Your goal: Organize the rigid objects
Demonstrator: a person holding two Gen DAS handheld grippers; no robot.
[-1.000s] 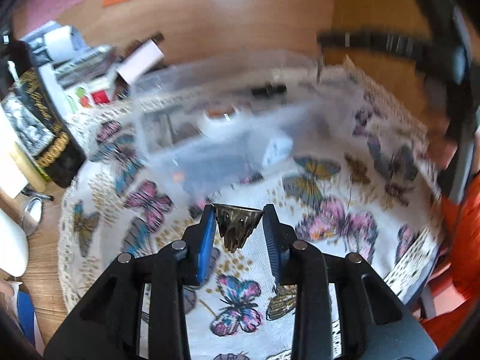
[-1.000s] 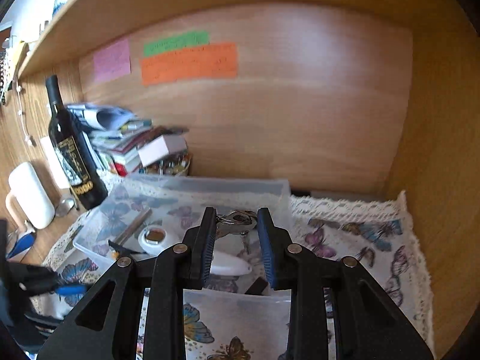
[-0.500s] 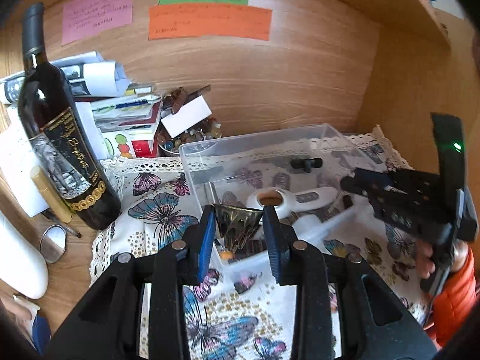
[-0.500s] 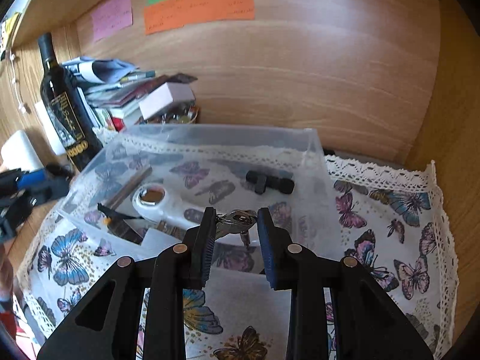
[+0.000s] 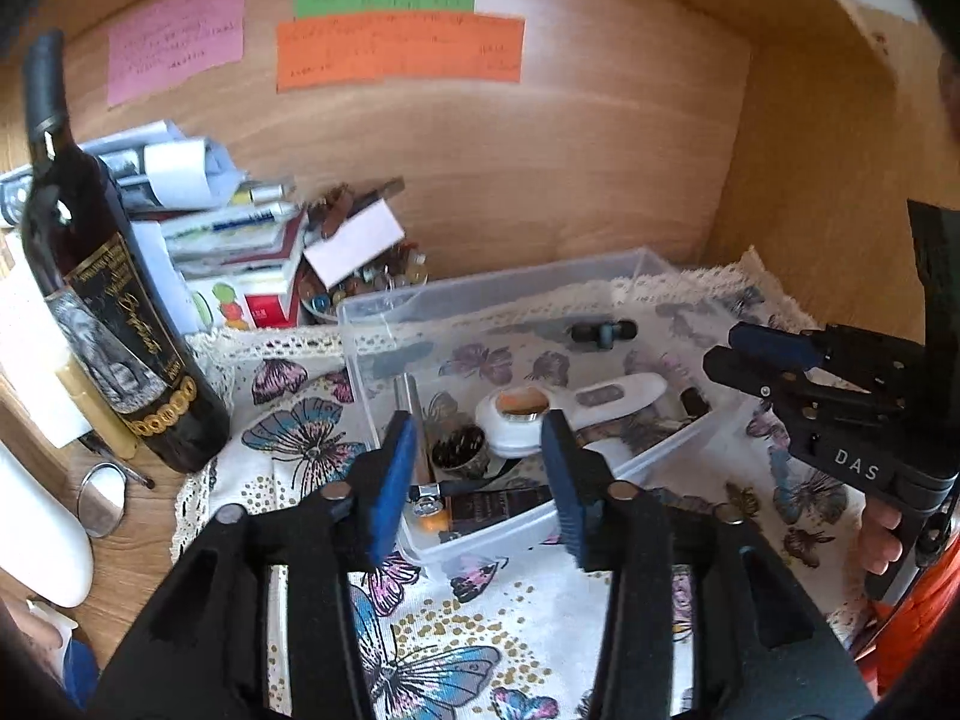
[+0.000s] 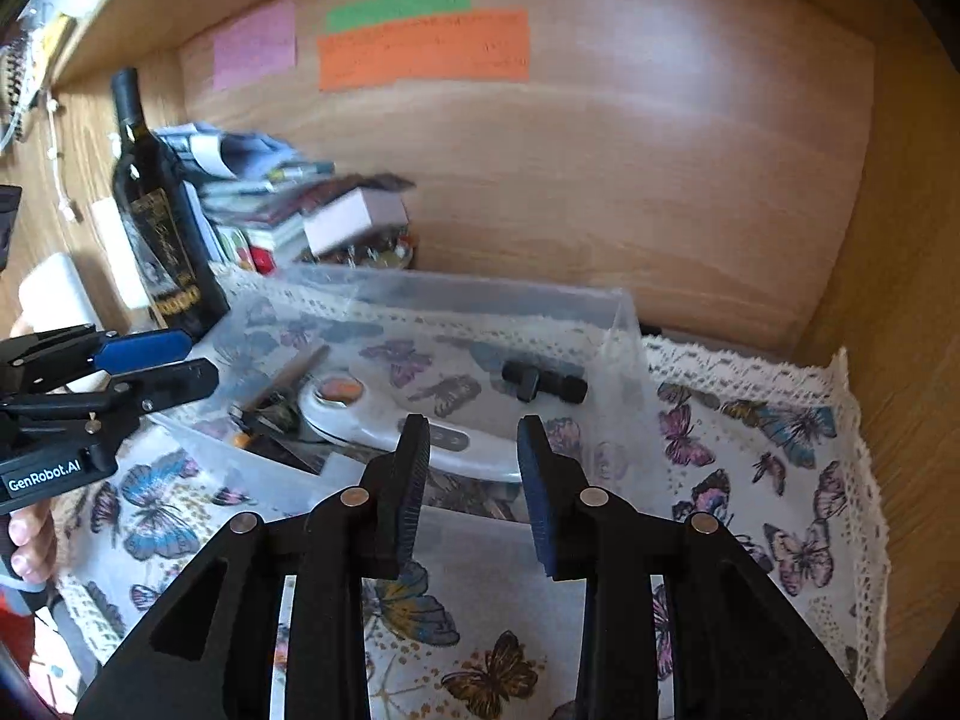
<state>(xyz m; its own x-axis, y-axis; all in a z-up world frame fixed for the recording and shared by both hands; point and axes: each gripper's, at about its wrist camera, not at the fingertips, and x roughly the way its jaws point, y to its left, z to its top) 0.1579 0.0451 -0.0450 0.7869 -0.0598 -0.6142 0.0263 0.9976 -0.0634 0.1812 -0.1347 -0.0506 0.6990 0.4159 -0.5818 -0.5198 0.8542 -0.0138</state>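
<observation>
At left, the left gripper (image 5: 477,474) hangs parted and empty over the clear plastic bin (image 5: 384,294), which already holds a gold-toned cup (image 5: 459,450), white device (image 5: 576,405) and black connector (image 5: 600,333). The right gripper (image 6: 474,480), likewise parted, holds nothing; sorting looks nearly finished.

Handwriting on the pink, green and orange paper notes (image 5: 396,51) on the wooden back wall: too small to read. Stack of papers and boxes (image 6: 282,204) beside the dark glass wine bottle (image 6: 159,222): motion-blurred in right wrist view. White rounded object (image 5: 36,540): cut off by left frame edge. Small items under the white oval plastic device (image 6: 384,420) in the clear plastic bin (image 6: 624,324): partly hidden, unidentifiable.
</observation>
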